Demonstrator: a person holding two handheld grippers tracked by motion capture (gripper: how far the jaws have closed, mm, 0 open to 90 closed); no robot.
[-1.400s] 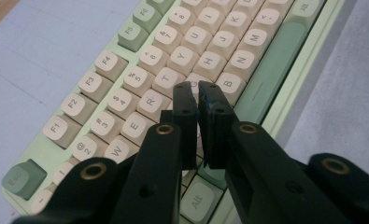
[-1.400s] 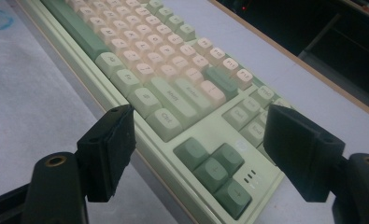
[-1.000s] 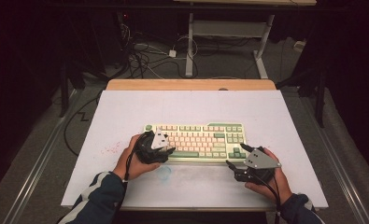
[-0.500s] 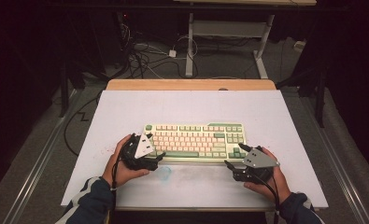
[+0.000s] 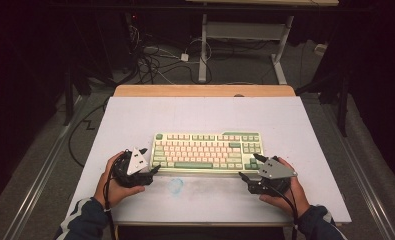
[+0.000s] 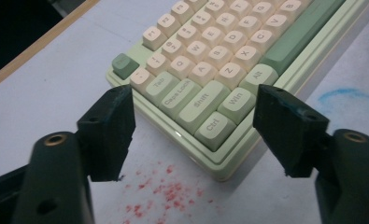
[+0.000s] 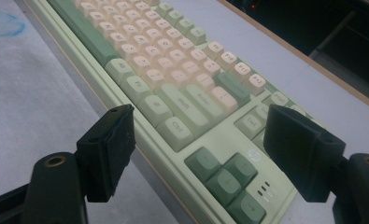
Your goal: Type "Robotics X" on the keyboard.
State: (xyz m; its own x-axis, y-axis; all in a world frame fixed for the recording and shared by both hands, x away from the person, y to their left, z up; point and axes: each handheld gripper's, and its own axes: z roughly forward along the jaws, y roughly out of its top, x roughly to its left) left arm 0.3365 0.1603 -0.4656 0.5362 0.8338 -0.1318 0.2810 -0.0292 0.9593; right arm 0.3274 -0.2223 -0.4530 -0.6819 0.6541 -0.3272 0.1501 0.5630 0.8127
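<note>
**Operator:** Since the earlier frame my left hand-held gripper [image 5: 152, 169] has slid left off the keys and now sits at the keyboard's [image 5: 207, 152] near-left corner. Its jaws have just been closing a little from a wider gape, with nothing pressed between them. In the left gripper view they straddle that corner, apart from it. My right hand-held gripper [image 5: 247, 170] has kept its place at the near-right corner, jaws wide apart and holding nothing.

**Assistant:** Where does the keyboard lie?

**Operator:** Flat on the white bench [image 5: 135, 115], slightly near of centre, long side running left to right. A blue smudge [image 5: 175, 185] sits just near of it, and red specks [image 6: 166, 196] lie on the bench under my left jaws.

**Assistant:** How would you take hold well?

**Operator:** I judge the step is gripping both ends. I would bring each gripper level with the case edge, below the keycaps, so the pads meet the frame rather than the keys, then close both evenly. An uneven grip could twist the keyboard or press the keys.
</note>
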